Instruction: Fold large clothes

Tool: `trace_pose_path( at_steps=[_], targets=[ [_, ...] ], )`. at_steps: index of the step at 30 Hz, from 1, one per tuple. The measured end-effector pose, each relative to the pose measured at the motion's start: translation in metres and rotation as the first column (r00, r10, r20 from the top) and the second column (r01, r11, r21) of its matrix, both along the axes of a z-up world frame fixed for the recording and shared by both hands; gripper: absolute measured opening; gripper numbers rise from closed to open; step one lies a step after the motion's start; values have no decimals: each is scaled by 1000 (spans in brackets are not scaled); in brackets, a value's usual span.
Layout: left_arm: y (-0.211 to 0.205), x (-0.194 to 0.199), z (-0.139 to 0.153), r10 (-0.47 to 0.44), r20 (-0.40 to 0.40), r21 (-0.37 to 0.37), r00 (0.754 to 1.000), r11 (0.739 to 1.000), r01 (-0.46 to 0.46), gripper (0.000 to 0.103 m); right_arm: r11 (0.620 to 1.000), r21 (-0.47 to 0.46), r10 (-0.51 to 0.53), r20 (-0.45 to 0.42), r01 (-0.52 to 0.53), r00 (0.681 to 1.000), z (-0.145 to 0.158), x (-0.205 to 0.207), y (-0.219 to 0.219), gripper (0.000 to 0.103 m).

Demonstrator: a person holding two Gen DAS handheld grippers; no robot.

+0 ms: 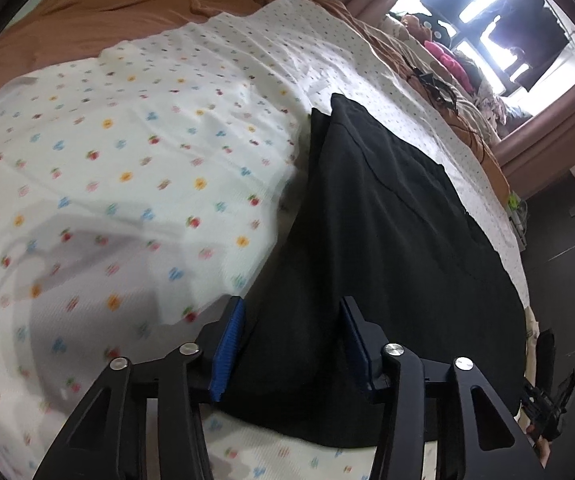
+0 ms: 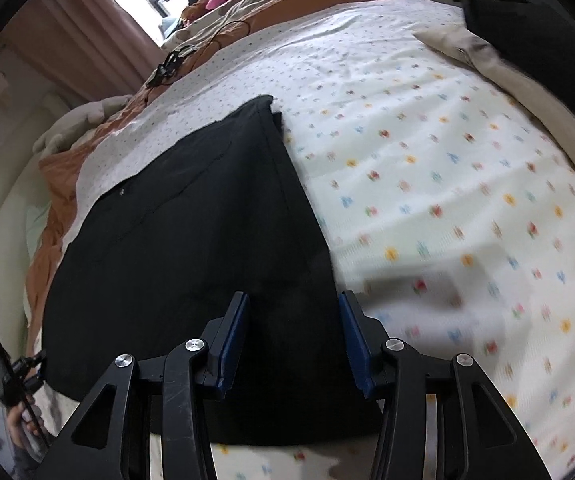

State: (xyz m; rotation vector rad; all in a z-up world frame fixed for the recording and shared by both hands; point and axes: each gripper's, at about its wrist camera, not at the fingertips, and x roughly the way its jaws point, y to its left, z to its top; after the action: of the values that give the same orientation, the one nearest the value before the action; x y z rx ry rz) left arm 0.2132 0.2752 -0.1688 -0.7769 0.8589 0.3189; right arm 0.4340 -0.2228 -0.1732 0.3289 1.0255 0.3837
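A black garment (image 1: 387, 220) lies folded flat on a white sheet with small coloured dots (image 1: 127, 160). It narrows toward the far end. My left gripper (image 1: 291, 344) sits low over the garment's near left corner, its blue pads (image 1: 227, 344) apart with black cloth in the gap between them. In the right wrist view the same garment (image 2: 191, 220) fills the left half, and my right gripper (image 2: 293, 340) straddles its near right corner, jaws apart and cloth between the pads (image 2: 353, 332). Neither pair of pads visibly presses the cloth.
An orange blanket (image 1: 107, 12) lies beyond the dotted sheet (image 2: 447, 180). Soft toys and clothes (image 1: 447, 60) are piled by the window. A beige cloth (image 2: 487, 52) lies at the far right. A hand (image 2: 23, 428) holds the other tool at the bed's near edge.
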Motion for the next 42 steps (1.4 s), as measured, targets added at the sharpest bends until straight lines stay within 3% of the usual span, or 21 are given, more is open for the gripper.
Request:
trace_pose_path(
  at_steps=[1,2,3,6,9,14,16,22,25,27,29,32,34,42],
  targets=[
    [1,4,-1,-2,-1,-2,1000,1000,2,37,1000,3,1,14,-1,1000,1,4,2,14],
    [1,6,-1,-5,-3,-3,1000,1000,5,24,1000,-3,-3,28,3,1000,3,6,3,3],
    [2,10,-1,-9,-6,-8,1000,1000,9,14,1000,-19,-11,34,12,999,4,10,4,3],
    [0,16,8,-1,2,39,1000,999,1,6,999,-36,-13,88,16,996,13,15,5,2],
    [3,18,14,17,21,44,1000,999,-18,5,998,-57,-32,115,39,993,21,20,1,2],
    [10,18,7,36,12,1,999,999,-36,5,996,-58,-65,78,69,995,15,24,-3,2],
    [9,16,10,31,15,8,999,999,-31,7,994,-78,-76,81,82,994,14,20,-3,1],
    [13,-5,20,49,18,9,999,999,-50,25,989,-89,-111,62,116,992,14,9,-10,1],
    [15,-20,17,66,-5,5,998,998,-66,29,979,-147,-133,58,140,989,18,3,-9,1],
    [18,-34,12,82,6,-48,997,995,-82,48,969,-171,-175,45,180,984,23,-3,-13,6],
    [20,-49,8,101,35,-91,994,991,-98,60,973,-144,-179,43,183,983,31,-9,-17,6],
    [21,-62,4,108,52,-125,993,987,-101,62,977,-154,-133,84,145,988,45,-24,-7,15],
    [21,-66,0,107,63,-161,992,982,-96,62,980,-171,-84,104,101,991,53,-34,7,27],
    [9,-61,-8,69,84,-231,994,972,-47,62,990,-127,71,120,-56,990,71,-61,70,27]
  ],
)
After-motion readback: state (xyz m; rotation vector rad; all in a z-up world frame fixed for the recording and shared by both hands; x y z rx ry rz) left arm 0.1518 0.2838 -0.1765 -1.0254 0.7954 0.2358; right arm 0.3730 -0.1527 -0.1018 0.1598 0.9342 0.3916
